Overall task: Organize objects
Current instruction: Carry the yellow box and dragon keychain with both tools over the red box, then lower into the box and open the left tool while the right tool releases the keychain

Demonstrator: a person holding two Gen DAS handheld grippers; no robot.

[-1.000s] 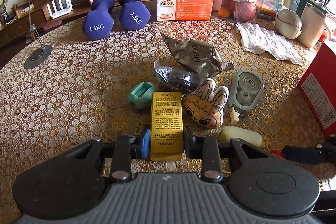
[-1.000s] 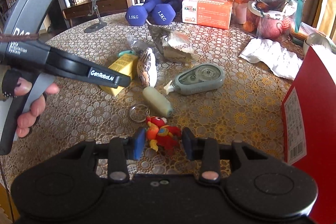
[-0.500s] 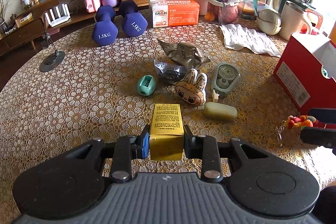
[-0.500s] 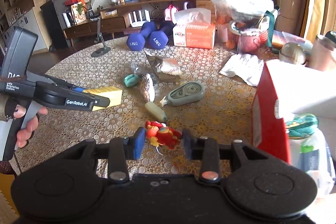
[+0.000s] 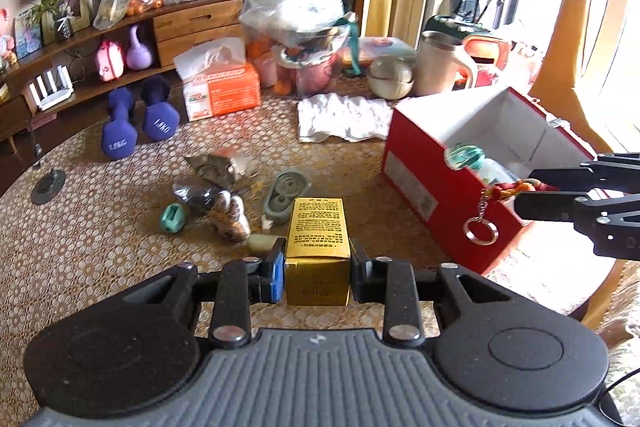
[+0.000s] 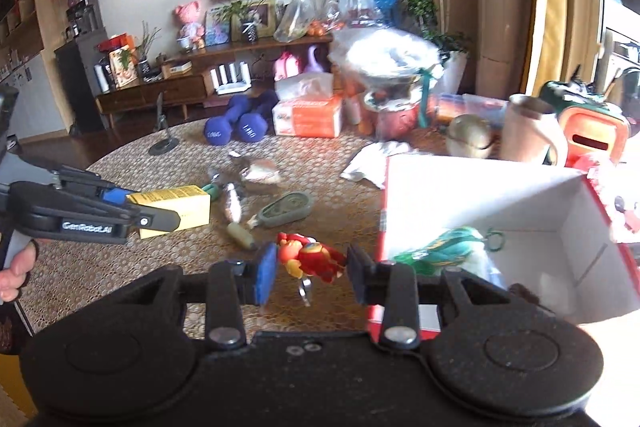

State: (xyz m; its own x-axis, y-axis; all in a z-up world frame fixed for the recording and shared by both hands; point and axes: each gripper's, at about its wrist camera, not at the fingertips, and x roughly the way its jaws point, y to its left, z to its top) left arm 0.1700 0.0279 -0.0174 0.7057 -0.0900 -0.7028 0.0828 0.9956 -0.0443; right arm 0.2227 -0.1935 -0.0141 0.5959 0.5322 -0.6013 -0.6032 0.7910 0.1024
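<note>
Between the left gripper's (image 5: 317,269) jaws sits the gold box (image 5: 318,251), clamped.

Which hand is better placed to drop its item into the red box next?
Right. The right gripper holds the keychain figure at the red box rim; the left gripper's gold box is farther off.

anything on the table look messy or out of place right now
Yes. A crumpled foil wrapper and a crinkled dark packet lie loose mid-table like litter, and a white cloth sits rumpled beside the red box. The rabbit plush lies flat on the tablecloth rather than upright. Nothing looks spilled or broken.
</note>
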